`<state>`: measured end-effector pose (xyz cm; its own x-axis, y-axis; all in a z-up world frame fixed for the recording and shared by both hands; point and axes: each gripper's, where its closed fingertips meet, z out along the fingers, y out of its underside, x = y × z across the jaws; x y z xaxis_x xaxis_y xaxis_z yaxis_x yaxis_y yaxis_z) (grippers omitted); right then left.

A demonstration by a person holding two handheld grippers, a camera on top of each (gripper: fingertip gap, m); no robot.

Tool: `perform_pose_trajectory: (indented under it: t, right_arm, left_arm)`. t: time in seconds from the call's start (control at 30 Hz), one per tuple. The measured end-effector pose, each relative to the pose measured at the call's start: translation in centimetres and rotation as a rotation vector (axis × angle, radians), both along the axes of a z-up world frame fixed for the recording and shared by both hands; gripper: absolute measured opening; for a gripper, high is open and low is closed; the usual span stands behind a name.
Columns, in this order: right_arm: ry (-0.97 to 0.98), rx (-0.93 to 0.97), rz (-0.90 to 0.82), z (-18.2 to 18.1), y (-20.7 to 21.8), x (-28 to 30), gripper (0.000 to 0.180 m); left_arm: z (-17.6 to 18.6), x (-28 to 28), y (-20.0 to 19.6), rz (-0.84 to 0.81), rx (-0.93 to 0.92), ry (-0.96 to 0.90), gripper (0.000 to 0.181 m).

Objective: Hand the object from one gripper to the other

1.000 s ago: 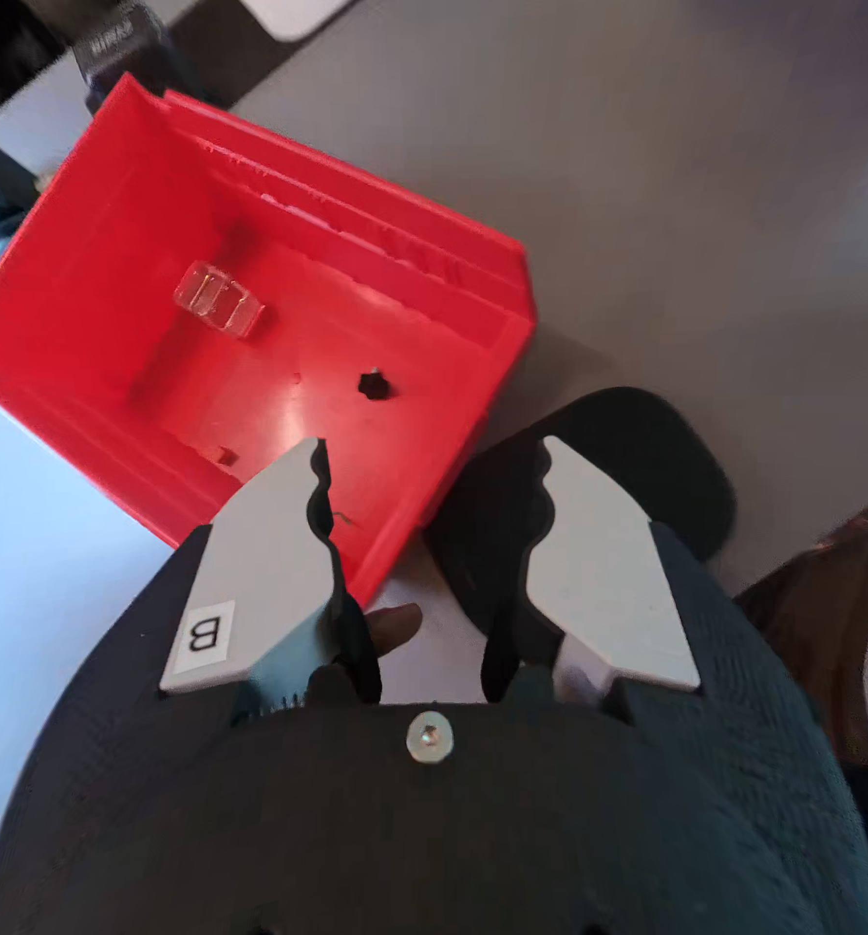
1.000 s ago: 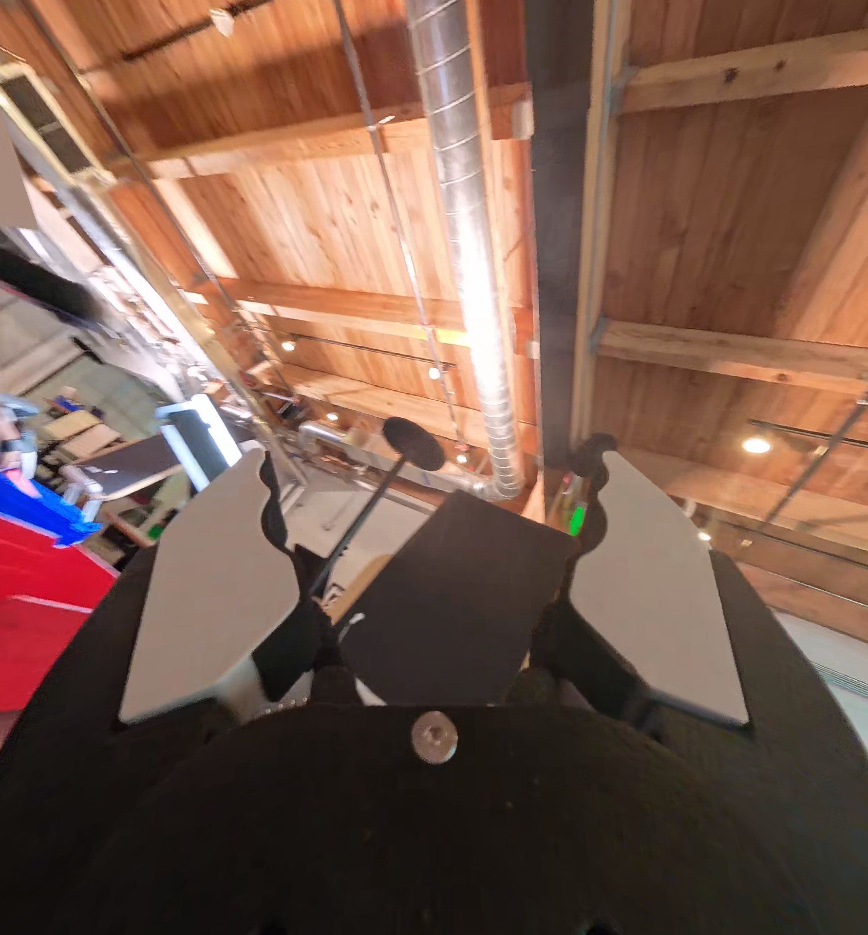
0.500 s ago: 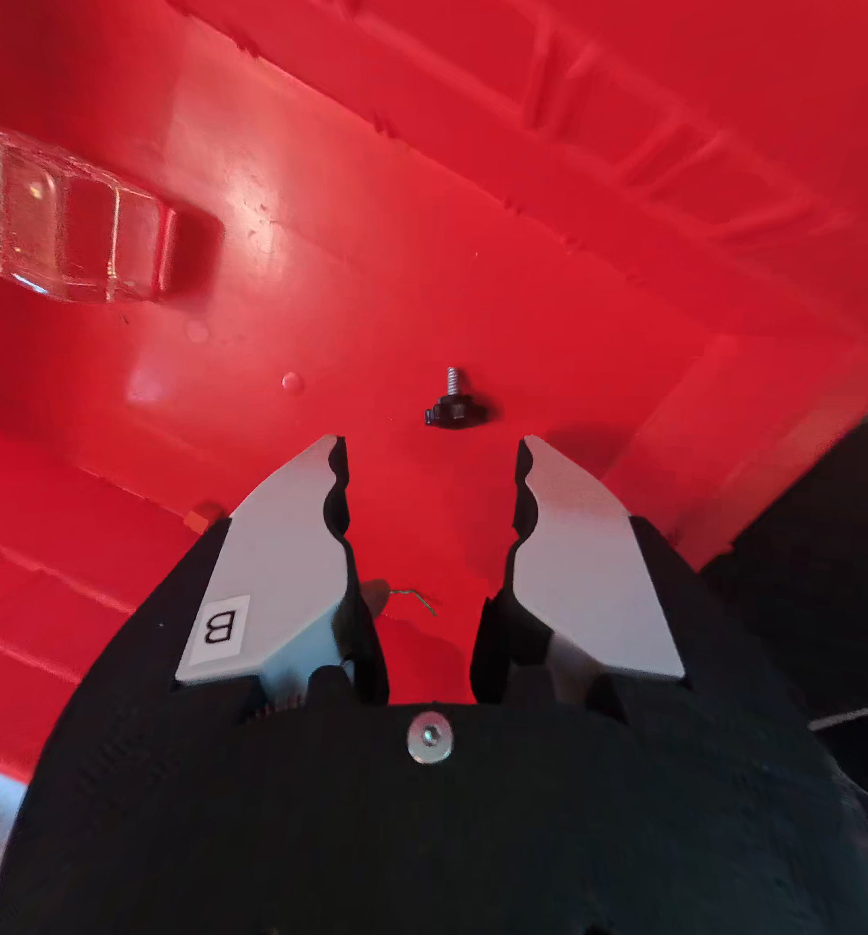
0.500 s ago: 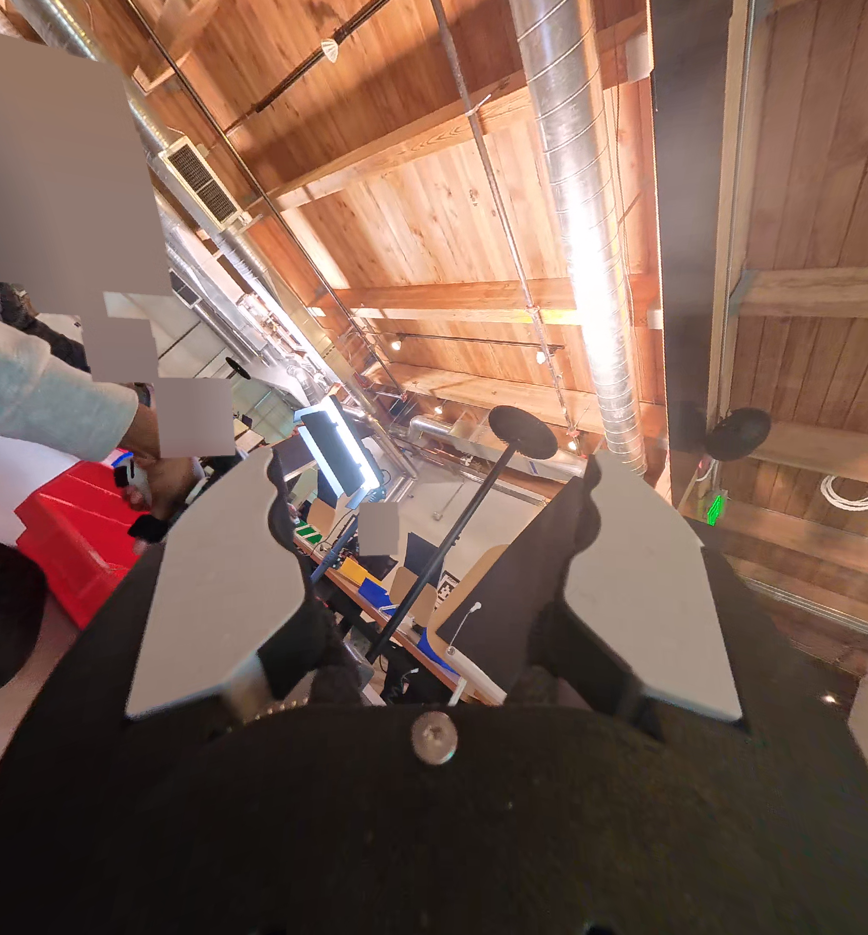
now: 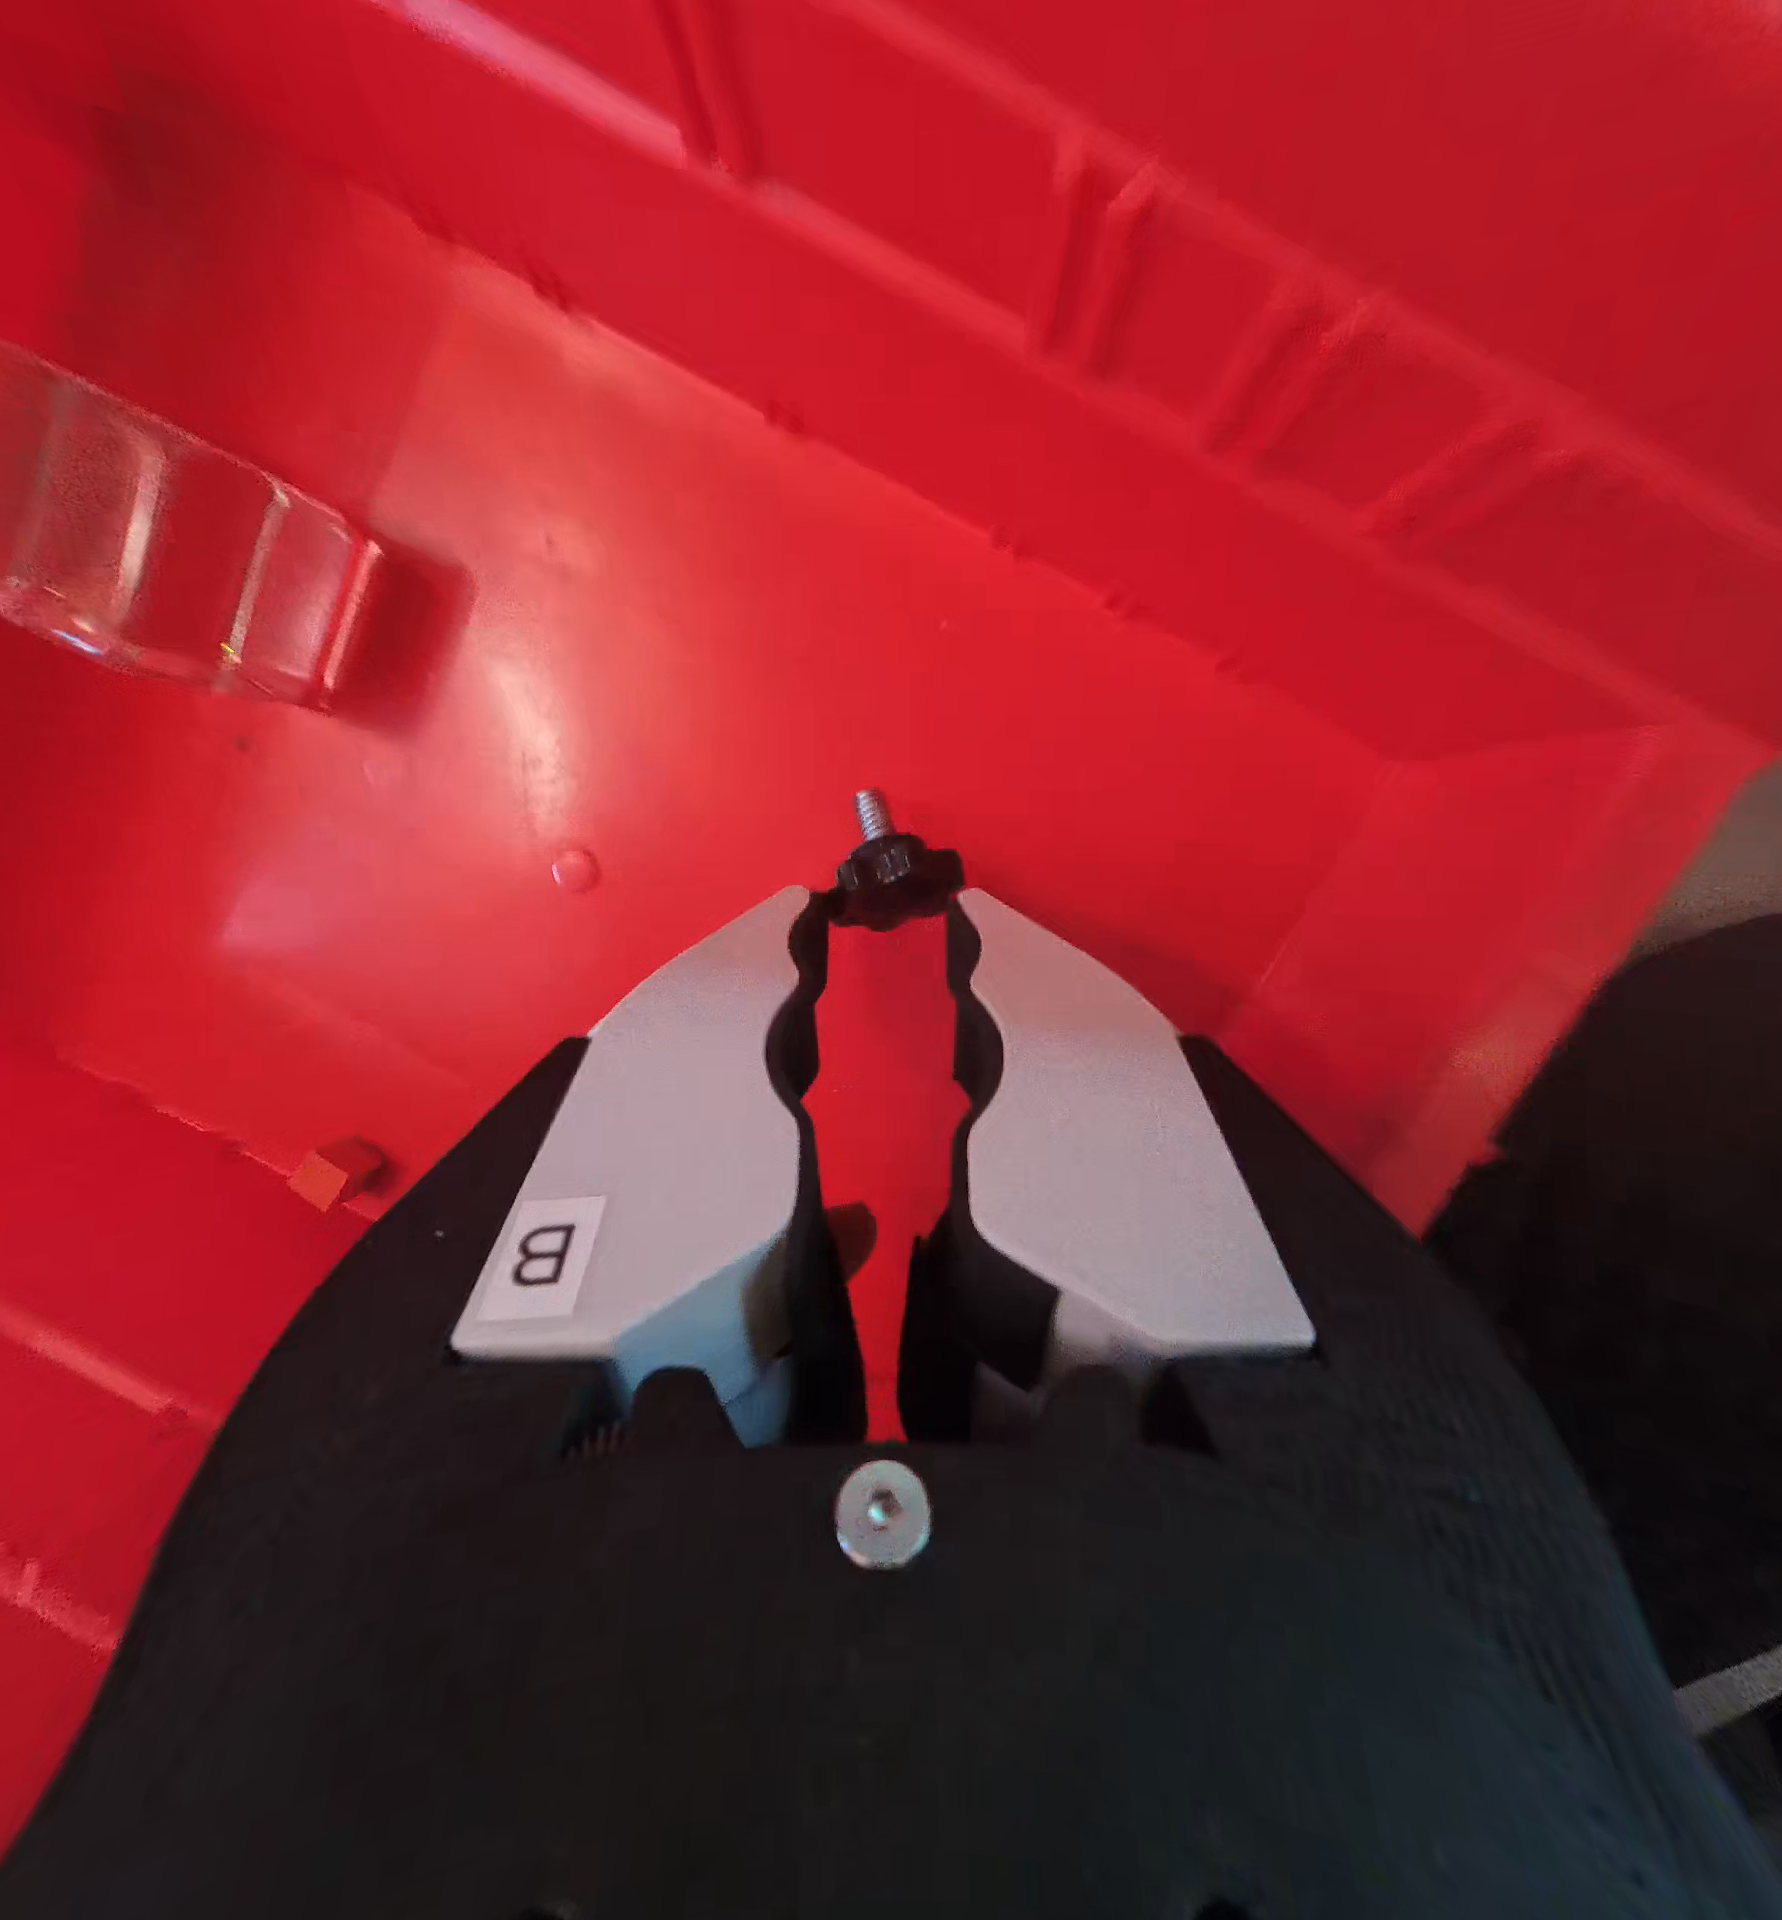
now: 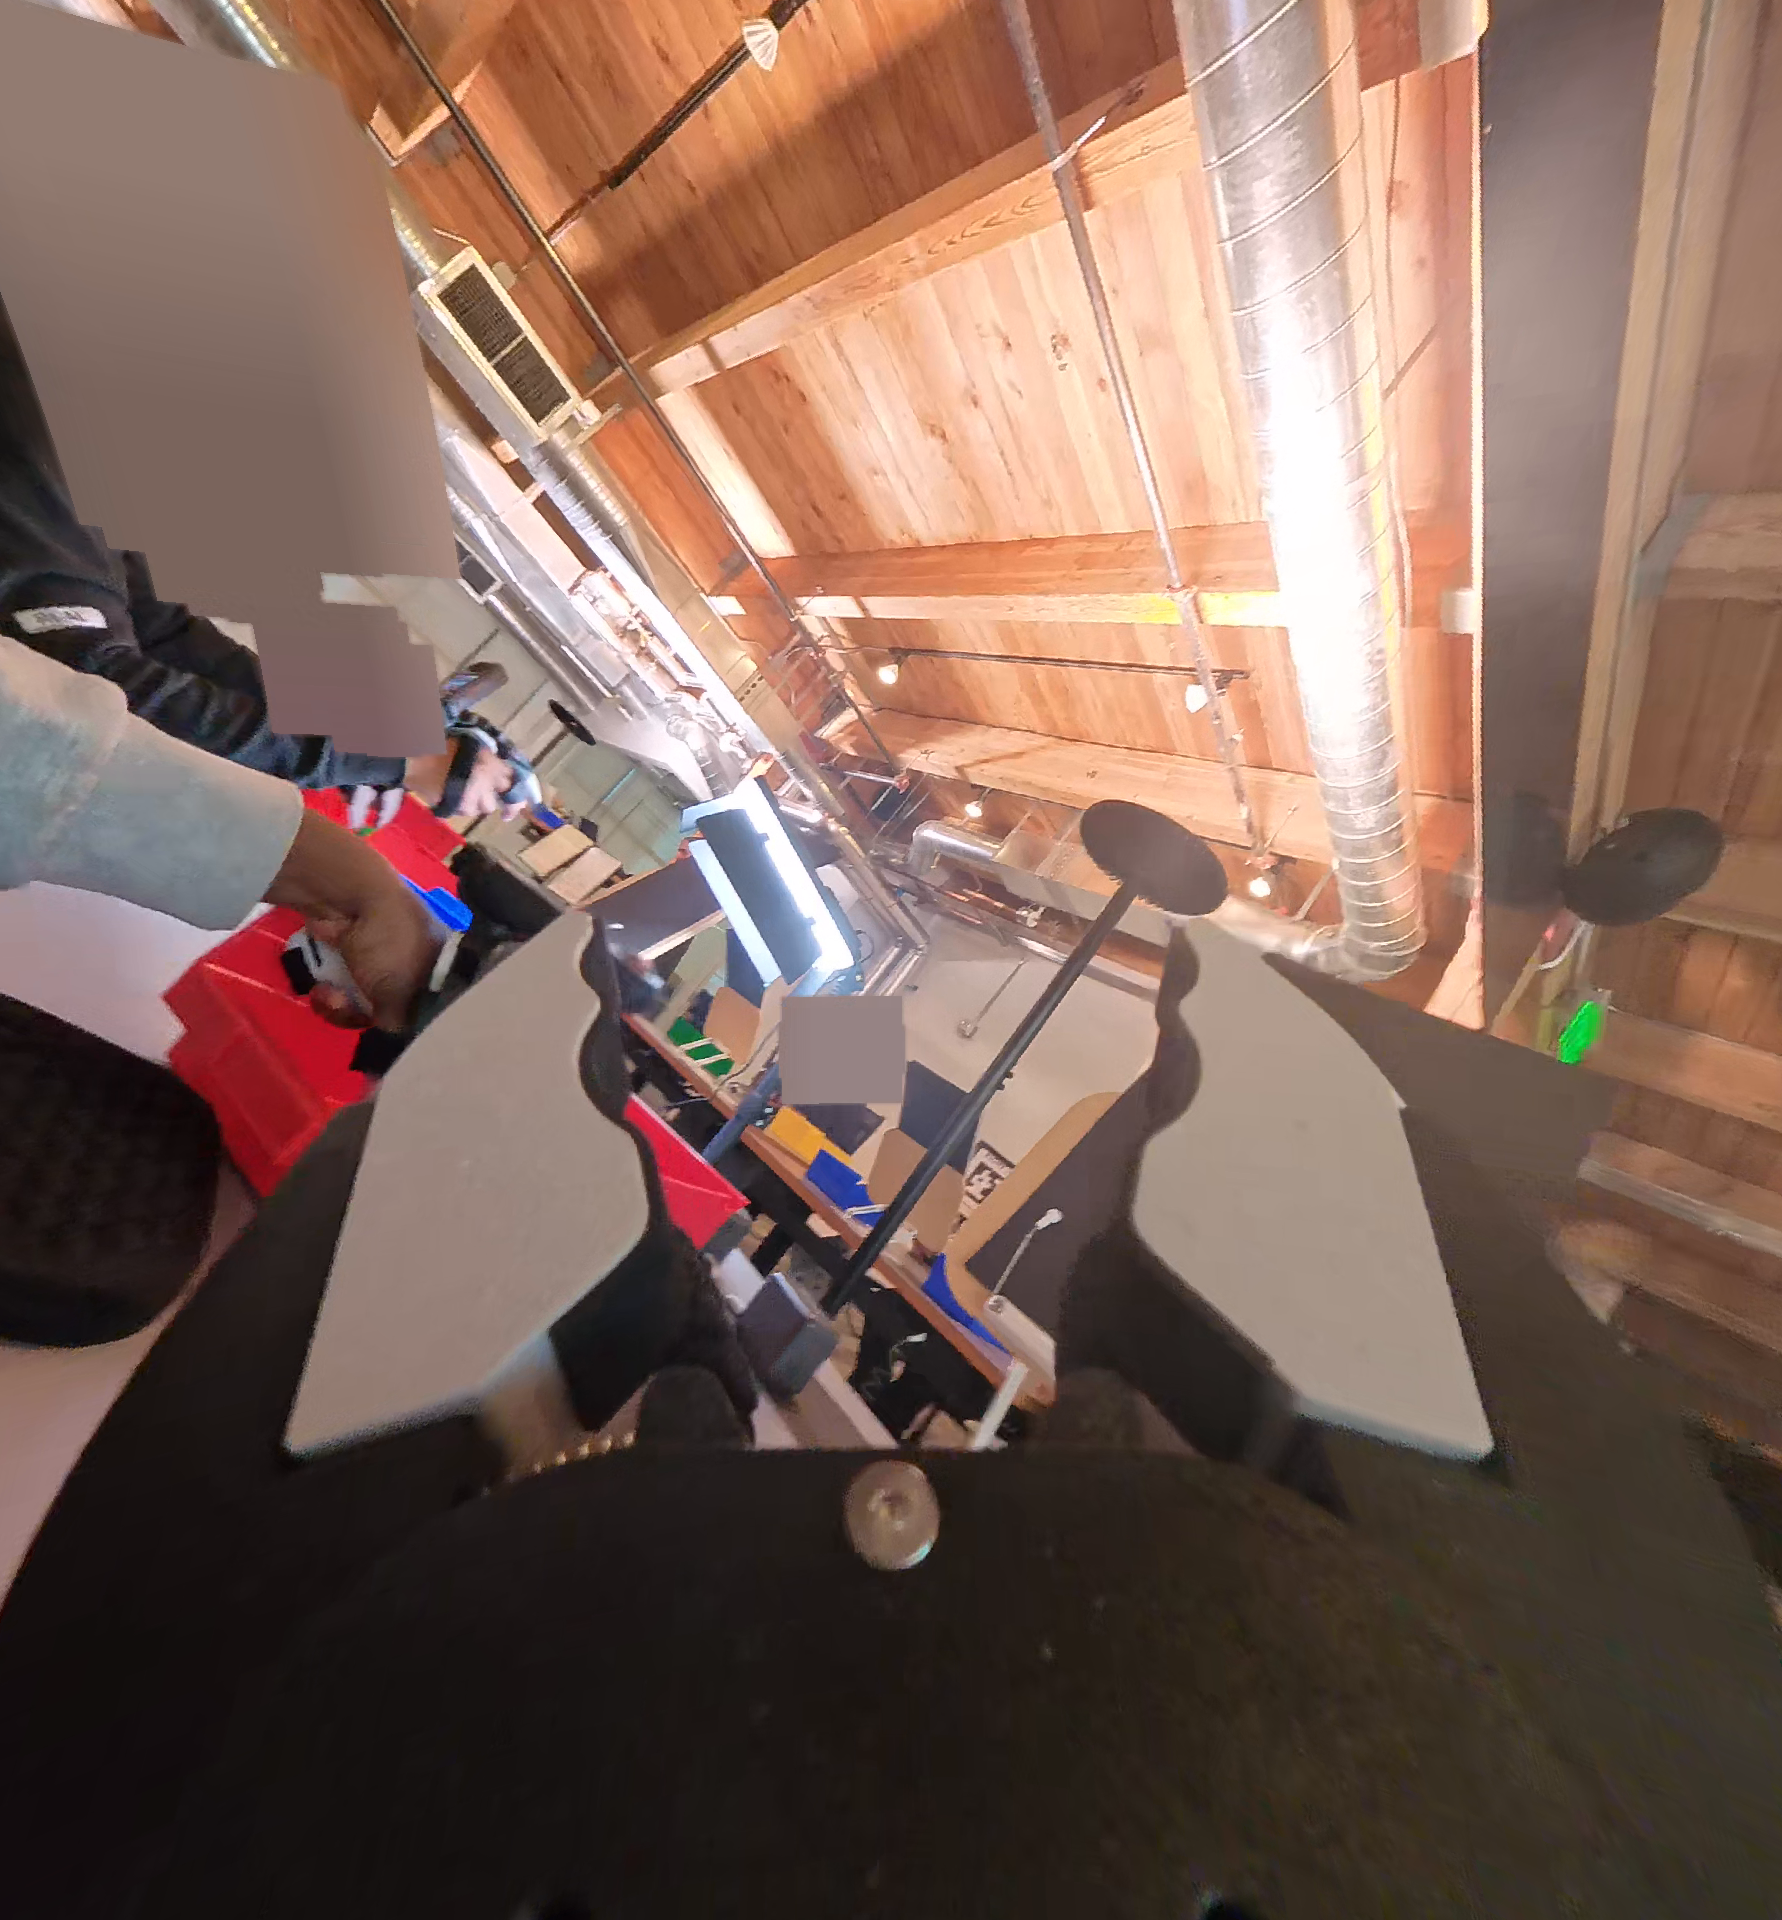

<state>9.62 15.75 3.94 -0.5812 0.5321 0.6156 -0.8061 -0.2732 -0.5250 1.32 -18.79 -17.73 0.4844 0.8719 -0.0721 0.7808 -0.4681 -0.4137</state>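
A small black thumb screw (image 5: 892, 883) with a silver threaded stud lies on the floor of a red plastic bin (image 5: 1074, 520). My left gripper (image 5: 885, 906) is down inside the bin. Its two grey fingertips (image 5: 762, 935) press on either side of the screw's black knob, so it is shut on it. My right gripper (image 6: 882, 930) is open and empty. It points up towards a wooden ceiling, away from the bin. In the right wrist view the bin (image 6: 263, 1049) is at the left, with a person's hand (image 6: 367, 935) over it.
A clear plastic block (image 5: 139, 540) lies at the bin's far left, and a small red cube (image 5: 331, 1174) near the left finger. A black round pad (image 5: 1697, 1247) sits on the table right of the bin. A black stand pole (image 6: 991, 1081) rises behind the right gripper. About 40 cm separates my left fingertips from my right. From the left gripper's tips to the small red cube (image 5: 331, 1174) is close to 11 cm.
My left gripper has gone down into the bin, moved forward to the thumb screw and closed its fingers around it. The right gripper has tilted and stays open.
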Motion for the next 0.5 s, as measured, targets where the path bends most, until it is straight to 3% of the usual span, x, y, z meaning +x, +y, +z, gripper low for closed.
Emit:
perform_pose_trajectory:
  t: [0.17,0.23,0.3,0.37,0.5]
  right_arm:
    - [-0.162,0.080,0.198,-1.9,-1.9,0.7,0.089]
    - [-0.214,0.127,0.321,-2.8,-2.6,1.8,0.070]
    - [-0.229,0.176,0.436,-3.7,-3.2,3.3,0.036]
    - [-0.185,0.251,0.518,-4.7,-3.8,5.1,0.020]
    - [-0.083,0.419,0.593,-7.2,-5.0,8.3,0.030]
  left_arm:
    - [7.4,2.8,6.1,-0.073,0.342,0.336,0.021]
    - [11.3,5.9,10.4,-0.161,0.612,0.459,0.021]
    - [14.3,10.0,15.0,-0.280,0.903,0.522,0.021]
    - [14.8,13.7,19.6,-0.385,1.103,0.490,0.021]
    - [13.1,18.4,25.9,-0.514,1.329,0.344,0.021]
